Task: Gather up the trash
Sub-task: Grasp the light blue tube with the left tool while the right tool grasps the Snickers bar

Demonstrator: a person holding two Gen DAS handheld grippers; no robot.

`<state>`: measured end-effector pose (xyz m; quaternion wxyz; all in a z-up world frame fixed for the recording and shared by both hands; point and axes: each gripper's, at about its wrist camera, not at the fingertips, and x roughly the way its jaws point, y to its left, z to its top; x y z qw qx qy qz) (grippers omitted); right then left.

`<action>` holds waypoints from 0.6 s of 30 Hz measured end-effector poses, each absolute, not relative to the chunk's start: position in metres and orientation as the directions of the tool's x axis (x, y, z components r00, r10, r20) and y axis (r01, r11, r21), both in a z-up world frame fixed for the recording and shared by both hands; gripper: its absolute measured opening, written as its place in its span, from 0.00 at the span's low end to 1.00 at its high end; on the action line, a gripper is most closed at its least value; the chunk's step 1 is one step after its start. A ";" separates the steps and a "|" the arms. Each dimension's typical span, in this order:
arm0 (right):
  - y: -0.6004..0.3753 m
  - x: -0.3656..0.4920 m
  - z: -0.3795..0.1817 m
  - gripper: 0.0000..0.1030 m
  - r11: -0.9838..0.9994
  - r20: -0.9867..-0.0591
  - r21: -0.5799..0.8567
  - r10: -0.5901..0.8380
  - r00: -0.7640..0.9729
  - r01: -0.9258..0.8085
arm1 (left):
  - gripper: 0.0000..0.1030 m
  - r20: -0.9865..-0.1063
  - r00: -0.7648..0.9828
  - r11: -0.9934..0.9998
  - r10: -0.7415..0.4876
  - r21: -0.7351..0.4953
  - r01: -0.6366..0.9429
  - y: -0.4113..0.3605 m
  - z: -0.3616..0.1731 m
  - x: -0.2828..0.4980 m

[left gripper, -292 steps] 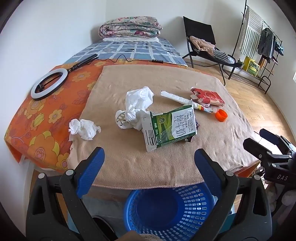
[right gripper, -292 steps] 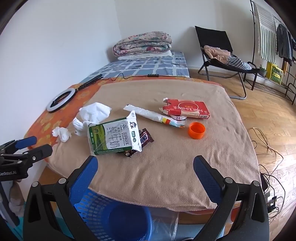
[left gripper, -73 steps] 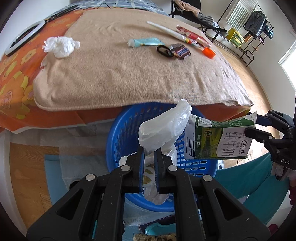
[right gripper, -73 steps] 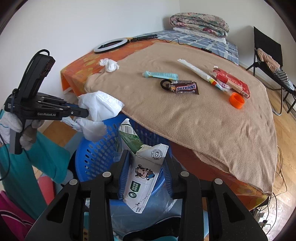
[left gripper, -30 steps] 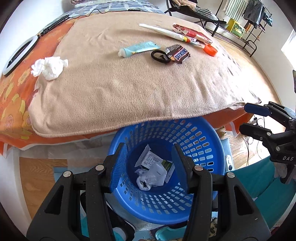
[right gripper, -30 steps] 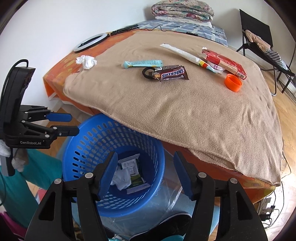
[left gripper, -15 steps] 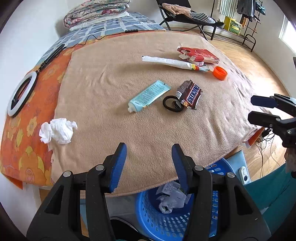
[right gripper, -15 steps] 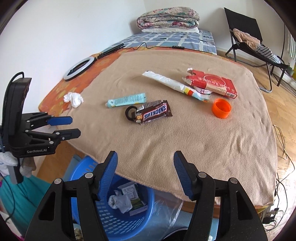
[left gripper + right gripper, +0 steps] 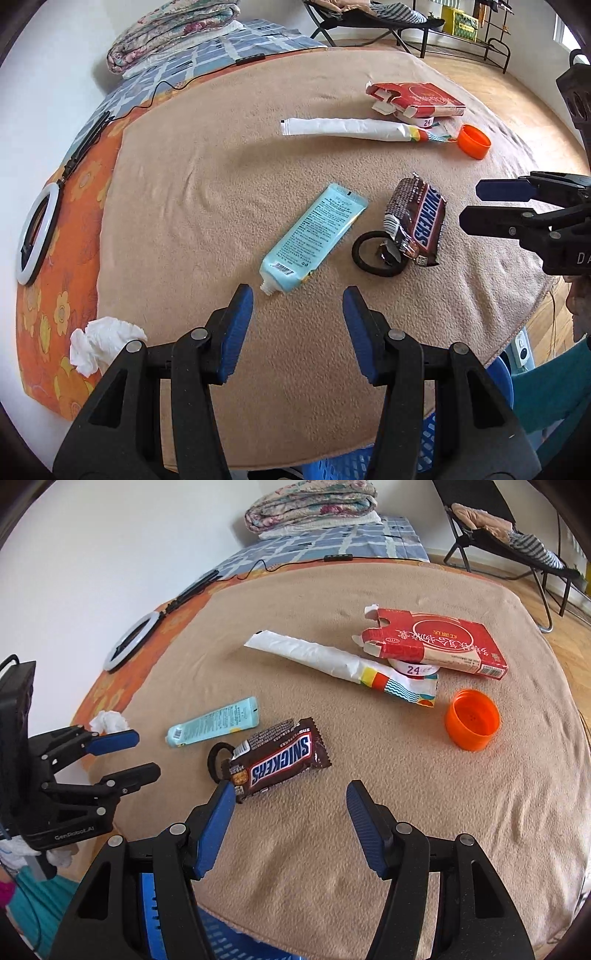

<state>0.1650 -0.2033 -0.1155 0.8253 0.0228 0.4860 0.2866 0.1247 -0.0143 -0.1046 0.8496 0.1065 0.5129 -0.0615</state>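
Trash lies on a tan blanket [image 9: 192, 206]. A light-blue tube [image 9: 313, 240] lies just ahead of my open, empty left gripper [image 9: 297, 295]. A Snickers wrapper [image 9: 279, 762] lies over a black ring [image 9: 218, 760], just ahead of my open, empty right gripper [image 9: 291, 788]. Farther back are a white wrapper [image 9: 332, 664], a red carton [image 9: 432, 642] and an orange cap [image 9: 471, 723]. A crumpled tissue [image 9: 99, 341] lies at the left edge. The blue basket [image 9: 369, 463] shows below the blanket's near edge.
A ring light [image 9: 37, 236] lies on the orange flowered cover at the left. Folded quilts [image 9: 314, 506] sit at the far end of the bed. A black folding chair [image 9: 491, 528] stands on the wooden floor at the right.
Both grippers have risen from over the basket and moved forward over the blanket, closer to the tube and the Snickers wrapper. Both stay open.
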 end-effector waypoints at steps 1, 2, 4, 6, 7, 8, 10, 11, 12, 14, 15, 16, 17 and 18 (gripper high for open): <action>-0.201 0.170 -0.119 0.60 0.834 -0.790 0.323 0.498 0.358 -0.447 | 0.50 -0.888 0.459 0.969 0.004 0.117 0.218 -0.015 -0.108 0.128; -0.200 0.174 -0.121 0.60 0.835 -0.791 0.328 0.498 0.355 -0.441 | 0.50 -0.892 0.452 0.968 0.003 0.117 0.224 -0.016 -0.111 0.132; -0.196 0.181 -0.127 0.60 0.838 -0.796 0.328 0.494 0.350 -0.437 | 0.50 -0.896 0.444 0.963 0.013 0.131 0.236 -0.019 -0.117 0.137; -0.190 0.187 -0.132 0.60 0.841 -0.804 0.314 0.482 0.349 -0.441 | 0.50 -0.899 0.438 0.959 0.024 0.145 0.244 -0.021 -0.122 0.142; -0.188 0.189 -0.135 0.60 0.843 -0.808 0.306 0.476 0.348 -0.443 | 0.50 -0.900 0.436 0.958 0.029 0.149 0.245 -0.022 -0.124 0.145; -0.186 0.191 -0.137 0.60 0.845 -0.811 0.301 0.471 0.347 -0.443 | 0.50 -0.899 0.437 0.958 0.035 0.155 0.242 -0.021 -0.125 0.147; -0.183 0.195 -0.142 0.59 0.848 -0.817 0.296 0.463 0.343 -0.439 | 0.50 -0.899 0.437 0.958 0.040 0.160 0.240 -0.021 -0.127 0.153; -0.183 0.197 -0.144 0.56 0.850 -0.820 0.295 0.460 0.342 -0.436 | 0.50 -0.900 0.434 0.957 0.036 0.156 0.243 -0.020 -0.129 0.156; -0.182 0.198 -0.146 0.55 0.852 -0.821 0.293 0.457 0.342 -0.435 | 0.50 -0.901 0.432 0.957 0.035 0.155 0.246 -0.020 -0.130 0.158; -0.181 0.198 -0.147 0.55 0.852 -0.819 0.287 0.456 0.349 -0.439 | 0.50 -0.901 0.433 0.958 0.030 0.150 0.245 -0.020 -0.132 0.162; -0.180 0.198 -0.147 0.54 0.852 -0.820 0.279 0.452 0.352 -0.444 | 0.48 -0.900 0.434 0.959 0.024 0.144 0.244 -0.020 -0.132 0.164; -0.178 0.197 -0.148 0.52 0.852 -0.821 0.265 0.445 0.358 -0.451 | 0.43 -0.902 0.432 0.960 0.018 0.136 0.245 -0.020 -0.132 0.166; -0.176 0.196 -0.148 0.47 0.853 -0.823 0.249 0.436 0.365 -0.458 | 0.38 -0.902 0.431 0.960 0.013 0.131 0.247 -0.020 -0.132 0.167; -0.173 0.194 -0.149 0.44 0.854 -0.825 0.233 0.426 0.370 -0.466 | 0.35 -0.902 0.432 0.960 0.010 0.129 0.247 -0.020 -0.131 0.168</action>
